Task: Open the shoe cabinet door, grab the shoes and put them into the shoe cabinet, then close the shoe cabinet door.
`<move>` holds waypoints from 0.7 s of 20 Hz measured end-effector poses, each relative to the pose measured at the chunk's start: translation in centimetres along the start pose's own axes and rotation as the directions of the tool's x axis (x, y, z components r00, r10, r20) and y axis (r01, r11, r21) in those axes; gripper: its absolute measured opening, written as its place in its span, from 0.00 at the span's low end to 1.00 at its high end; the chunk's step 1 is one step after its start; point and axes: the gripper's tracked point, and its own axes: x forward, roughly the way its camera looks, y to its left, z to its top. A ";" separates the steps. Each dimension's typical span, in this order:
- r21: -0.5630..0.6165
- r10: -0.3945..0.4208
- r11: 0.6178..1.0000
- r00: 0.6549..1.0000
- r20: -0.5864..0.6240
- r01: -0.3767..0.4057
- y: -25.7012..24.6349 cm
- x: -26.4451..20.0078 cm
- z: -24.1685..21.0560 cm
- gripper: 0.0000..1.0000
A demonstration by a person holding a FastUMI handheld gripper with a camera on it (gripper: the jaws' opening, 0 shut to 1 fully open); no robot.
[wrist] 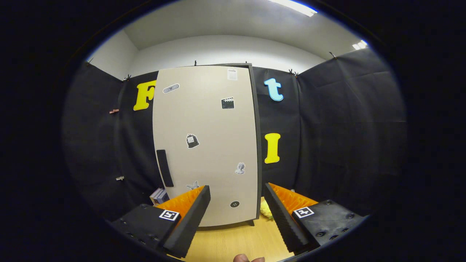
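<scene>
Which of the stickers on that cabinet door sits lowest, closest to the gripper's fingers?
The small round dark sticker near the door's bottom edge, just ahead between the open gripper's fingers. The others sit higher.

Shoe cabinet door (207, 145), mid frame: smooth matt laminate w/ paper-like stickers; handle (164, 168) at its left edge matt, prob. plastic; floor (233, 240) at btm: light wood-grain, slight sheen; gripper (236, 214) fingers, spread wide apart, have ribbed matt pads (280, 218).

gripper (236, 203) spread empty before closed shoe cabinet door (207, 145) (stickered).
</scene>
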 end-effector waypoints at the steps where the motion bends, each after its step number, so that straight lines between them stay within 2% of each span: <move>1: 0.002 0.000 1.000 1.000 0.002 0.000 -0.1 0.0 0.1 0.98; 14: 0.007 -0.008 1.000 1.000 0.005 0.008 -0.6 -0.2 0.1 0.98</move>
